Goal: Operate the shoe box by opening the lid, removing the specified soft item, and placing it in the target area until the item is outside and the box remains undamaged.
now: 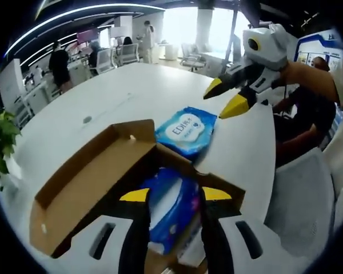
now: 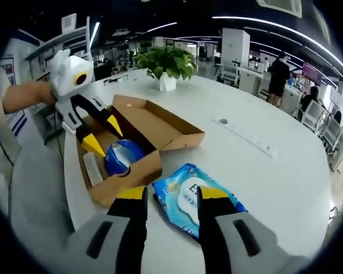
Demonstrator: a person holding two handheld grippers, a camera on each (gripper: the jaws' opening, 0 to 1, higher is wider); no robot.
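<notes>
An open brown shoe box [image 1: 86, 177] [image 2: 160, 128] lies on the white table, its lid flap folded out flat. Inside it rests a blue soft wipes pack [image 1: 171, 211] [image 2: 123, 157]. My left gripper [image 1: 175, 194] [image 2: 104, 136] is open, with one jaw on either side of this pack at the box. A second blue wipes pack [image 1: 186, 130] [image 2: 197, 200] lies on the table just outside the box. My right gripper [image 2: 172, 193] [image 1: 223, 98] hangs open above that second pack, with nothing between its jaws.
A white oblong item [image 2: 91, 168] lies in the box beside the pack. A potted plant [image 2: 166, 63] stands beyond the box. A socket strip [image 2: 246, 137] is set into the table. A pale chair [image 1: 303, 194] is at the table's edge. People stand far off.
</notes>
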